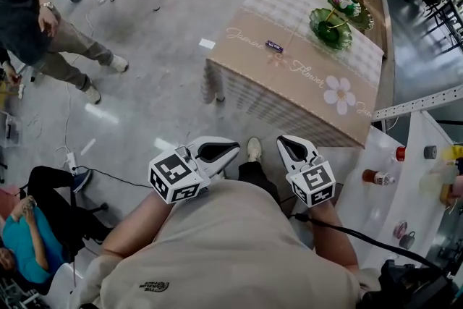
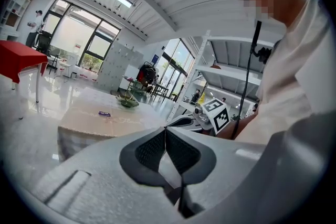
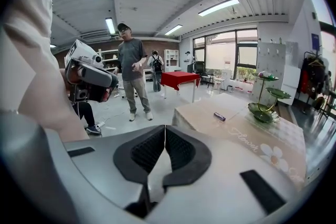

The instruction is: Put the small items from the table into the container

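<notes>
Left gripper (image 1: 230,147) and right gripper (image 1: 286,144) sit closed, empty; we should near the far table (image 1: 289,94), then open over the purple item (image 1: 274,46).

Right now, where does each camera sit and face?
Head view: on the person's head, steeply down at the table; torso, left gripper, right gripper show.
Left gripper view: rides that gripper, along shut jaws toward the table; right gripper, torso show.
Right gripper view: rides that gripper, facing the table; left gripper shows.
Shared: all see the purple item.
</notes>
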Available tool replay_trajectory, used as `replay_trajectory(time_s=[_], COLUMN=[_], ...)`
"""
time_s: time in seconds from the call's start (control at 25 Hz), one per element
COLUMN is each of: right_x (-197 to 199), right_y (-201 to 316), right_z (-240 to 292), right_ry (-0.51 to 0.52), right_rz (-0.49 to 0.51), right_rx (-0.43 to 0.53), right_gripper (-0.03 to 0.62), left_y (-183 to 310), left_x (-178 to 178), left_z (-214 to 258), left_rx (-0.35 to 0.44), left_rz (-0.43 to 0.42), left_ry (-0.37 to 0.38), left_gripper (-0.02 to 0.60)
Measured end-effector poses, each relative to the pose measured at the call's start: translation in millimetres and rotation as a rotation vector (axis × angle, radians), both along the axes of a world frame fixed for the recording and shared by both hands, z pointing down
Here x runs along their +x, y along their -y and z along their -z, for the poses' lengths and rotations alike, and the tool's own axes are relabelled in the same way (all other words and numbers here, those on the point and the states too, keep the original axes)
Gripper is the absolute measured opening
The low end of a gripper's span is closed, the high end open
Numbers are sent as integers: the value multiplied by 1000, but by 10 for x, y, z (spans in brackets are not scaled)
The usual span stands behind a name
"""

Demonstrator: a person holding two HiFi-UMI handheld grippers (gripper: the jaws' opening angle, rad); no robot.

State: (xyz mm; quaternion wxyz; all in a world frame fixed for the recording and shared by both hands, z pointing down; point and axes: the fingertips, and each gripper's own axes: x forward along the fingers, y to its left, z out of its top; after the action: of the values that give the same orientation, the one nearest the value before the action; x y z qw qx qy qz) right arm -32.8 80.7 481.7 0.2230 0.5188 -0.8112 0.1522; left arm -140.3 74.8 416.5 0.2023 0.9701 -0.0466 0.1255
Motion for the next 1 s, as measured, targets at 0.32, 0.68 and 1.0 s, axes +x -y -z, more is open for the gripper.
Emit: replay_trajectory(time_s=[0.32, 0.68, 1.0], right_x=[153, 614, 1158], right_y=[224, 885, 1783], right_z=[30, -161, -567], right_ry=[-46, -102, -159], right_rz=[29, 64, 138], right_rx=[15, 21, -1], right_gripper=[18, 20, 31], left_y=[63, 425, 817], left_x=[-57, 74, 303], left_z=[-31, -35, -14], left_rx=[19, 1, -15], left_rz=[42, 141, 264], left_ry=[29, 40, 52], left_gripper=[8, 9, 8])
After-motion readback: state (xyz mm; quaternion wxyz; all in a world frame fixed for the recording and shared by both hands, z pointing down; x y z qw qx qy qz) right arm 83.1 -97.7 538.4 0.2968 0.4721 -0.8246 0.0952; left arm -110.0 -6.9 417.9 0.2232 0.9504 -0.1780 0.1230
